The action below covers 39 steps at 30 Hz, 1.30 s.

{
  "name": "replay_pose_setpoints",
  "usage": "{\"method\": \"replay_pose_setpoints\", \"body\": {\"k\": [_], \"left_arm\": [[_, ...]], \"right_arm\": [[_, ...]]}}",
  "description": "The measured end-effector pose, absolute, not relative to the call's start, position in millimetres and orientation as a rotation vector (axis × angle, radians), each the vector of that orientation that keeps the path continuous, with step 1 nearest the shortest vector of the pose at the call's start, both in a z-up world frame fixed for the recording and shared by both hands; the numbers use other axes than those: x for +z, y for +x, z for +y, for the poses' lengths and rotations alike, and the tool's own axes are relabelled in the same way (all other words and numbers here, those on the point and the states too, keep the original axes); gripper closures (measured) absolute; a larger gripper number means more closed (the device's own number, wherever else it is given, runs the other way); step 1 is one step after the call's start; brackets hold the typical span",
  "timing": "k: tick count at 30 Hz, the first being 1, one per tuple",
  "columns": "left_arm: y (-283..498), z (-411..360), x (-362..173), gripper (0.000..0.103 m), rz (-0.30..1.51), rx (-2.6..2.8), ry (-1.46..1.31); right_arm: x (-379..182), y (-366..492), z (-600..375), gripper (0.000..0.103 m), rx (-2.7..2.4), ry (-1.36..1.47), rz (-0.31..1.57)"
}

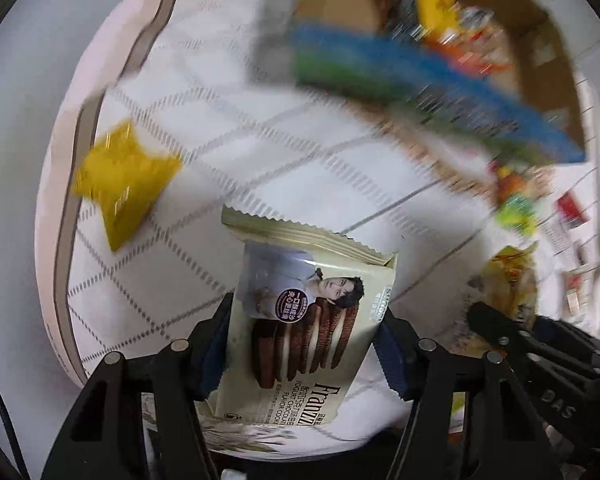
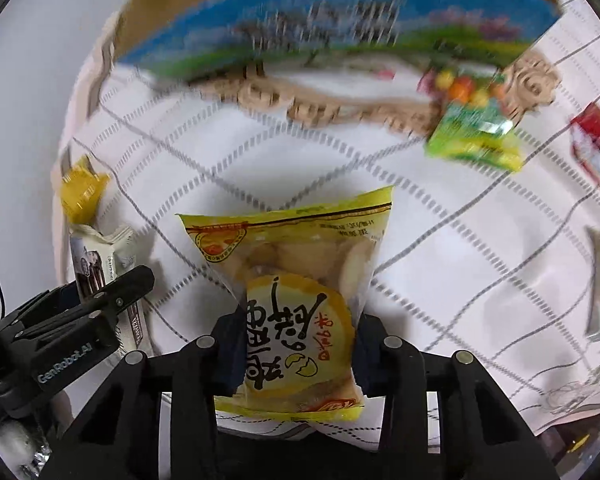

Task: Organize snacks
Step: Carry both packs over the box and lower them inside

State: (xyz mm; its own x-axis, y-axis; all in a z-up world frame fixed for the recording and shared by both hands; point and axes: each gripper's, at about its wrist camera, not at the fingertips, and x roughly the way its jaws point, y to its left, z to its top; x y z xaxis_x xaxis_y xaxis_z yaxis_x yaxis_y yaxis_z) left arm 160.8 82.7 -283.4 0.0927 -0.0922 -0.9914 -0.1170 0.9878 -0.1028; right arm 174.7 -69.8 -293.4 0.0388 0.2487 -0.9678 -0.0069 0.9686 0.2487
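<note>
- My left claw (image 1: pixel 304 344) is pinching a cream "Franzzi" yogurt chocolate cookie packet (image 1: pixel 308 320) above the white grid-patterned cloth (image 1: pixel 228 120).
- My right claw (image 2: pixel 298 348) is gripping a yellow clear-windowed pastry bag (image 2: pixel 296 280) with Chinese writing, over the same cloth.

"Franzz", cut off at the edge, and "YOGURT CHOCOLATE FLAVOR COOKIE" are being shown on the cream cookie packet (image 1: pixel 300 320). "GenRobot.AI" is being displayed on the left gripper's (image 2: pixel 100 300) side. Chinese characters are being shown on the yellow cake packet (image 2: pixel 296 312).
</note>
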Motion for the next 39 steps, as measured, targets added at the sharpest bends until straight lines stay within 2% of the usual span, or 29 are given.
{"method": "replay_pose_setpoints", "body": {"k": [6, 11, 16, 23, 39], "left_arm": [[227.6, 52.4, -199.1, 0.042, 1.342, -0.101, -0.216], [296.8, 42.3, -161.7, 0.042, 1.265, -0.117, -0.2], [356.8, 46.1, -175.6, 0.042, 1.288, -0.114, -0.203], [422.2, 49.3, -212.8, 0.042, 1.38, -0.081, -0.211], [457.4, 62.9, -294.6, 0.04, 1.547, -0.022, -0.254]], "right_arm": [[-224.8, 215.3, -104.1, 0.06, 0.194, 0.292, 1.378], [-179.7, 267.6, -120.4, 0.06, 0.155, 0.306, 1.262], [-178.1, 321.9, -128.7, 0.06, 0.109, 0.305, 1.248], [-218.8, 378.8, -127.2, 0.06, 0.049, 0.271, 1.307], [-287.1, 411.9, -131.1, 0.058, 0.007, 0.263, 1.436]]}}
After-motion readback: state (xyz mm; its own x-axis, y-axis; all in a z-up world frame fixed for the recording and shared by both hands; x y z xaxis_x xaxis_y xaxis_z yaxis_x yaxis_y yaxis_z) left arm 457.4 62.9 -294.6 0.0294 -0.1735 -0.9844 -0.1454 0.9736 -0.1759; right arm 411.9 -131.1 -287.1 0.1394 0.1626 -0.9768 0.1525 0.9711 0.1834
